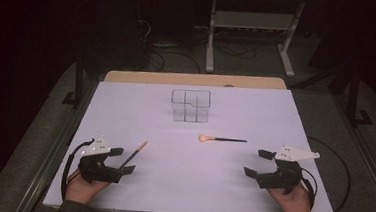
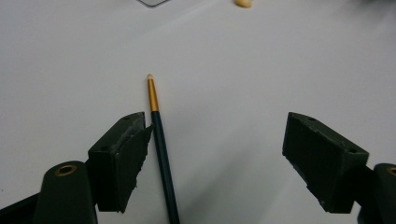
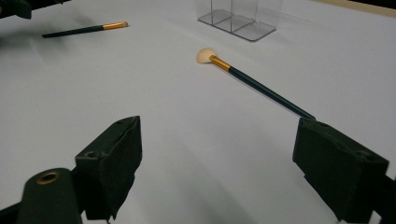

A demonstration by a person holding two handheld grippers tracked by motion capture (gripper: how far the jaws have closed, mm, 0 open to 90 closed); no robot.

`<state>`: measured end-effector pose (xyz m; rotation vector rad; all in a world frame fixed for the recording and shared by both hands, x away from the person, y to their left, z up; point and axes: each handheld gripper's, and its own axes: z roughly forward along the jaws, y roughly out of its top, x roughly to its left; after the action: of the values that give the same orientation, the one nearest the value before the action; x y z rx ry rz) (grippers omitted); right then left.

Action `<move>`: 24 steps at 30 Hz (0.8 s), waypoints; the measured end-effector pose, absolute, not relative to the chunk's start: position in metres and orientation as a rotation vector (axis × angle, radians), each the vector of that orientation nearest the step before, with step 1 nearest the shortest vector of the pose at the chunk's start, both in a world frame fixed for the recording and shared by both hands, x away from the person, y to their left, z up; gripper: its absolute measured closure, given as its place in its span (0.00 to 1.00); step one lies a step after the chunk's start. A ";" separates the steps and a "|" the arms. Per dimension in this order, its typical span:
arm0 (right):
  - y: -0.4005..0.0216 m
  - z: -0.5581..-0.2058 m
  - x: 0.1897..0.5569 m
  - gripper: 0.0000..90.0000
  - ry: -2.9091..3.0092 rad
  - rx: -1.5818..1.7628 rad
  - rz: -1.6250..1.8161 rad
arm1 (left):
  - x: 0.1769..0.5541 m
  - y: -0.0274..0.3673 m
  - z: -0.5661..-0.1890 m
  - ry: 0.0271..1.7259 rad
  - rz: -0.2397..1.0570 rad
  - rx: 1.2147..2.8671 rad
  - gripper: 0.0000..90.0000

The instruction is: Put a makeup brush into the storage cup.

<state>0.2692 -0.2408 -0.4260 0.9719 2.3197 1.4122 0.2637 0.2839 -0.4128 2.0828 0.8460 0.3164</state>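
Observation:
A thin dark brush [image 1: 135, 154] with a gold ferrule lies on the white table at the left. My left gripper [image 1: 122, 160] is open around its handle end. In the left gripper view the thin brush [image 2: 161, 140] runs close beside the left jaw, and the left gripper [image 2: 217, 128] presses on nothing. A second brush [image 1: 222, 139] with a fluffy cream head lies near the middle. My right gripper [image 1: 257, 163] stands open to its right. In the right gripper view this fluffy brush [image 3: 252, 81] ends just behind the right jaw of the open right gripper [image 3: 217, 135].
A clear divided acrylic organizer [image 1: 191, 106] stands at the far middle of the table [image 1: 126, 106]; the organizer [image 3: 240, 16] is upright. A wooden strip [image 1: 193, 79] runs along the far edge. Table legs and cables lie on the floor behind.

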 end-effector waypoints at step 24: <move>-0.243 -0.424 0.269 0.16 2.323 0.984 1.390 | 0.299 0.264 -0.407 0.941 0.297 2.310 0.45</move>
<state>0.2689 -0.2431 -0.4239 0.9844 2.3234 1.3895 0.2991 0.2643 -0.4069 2.3099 0.9412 0.2975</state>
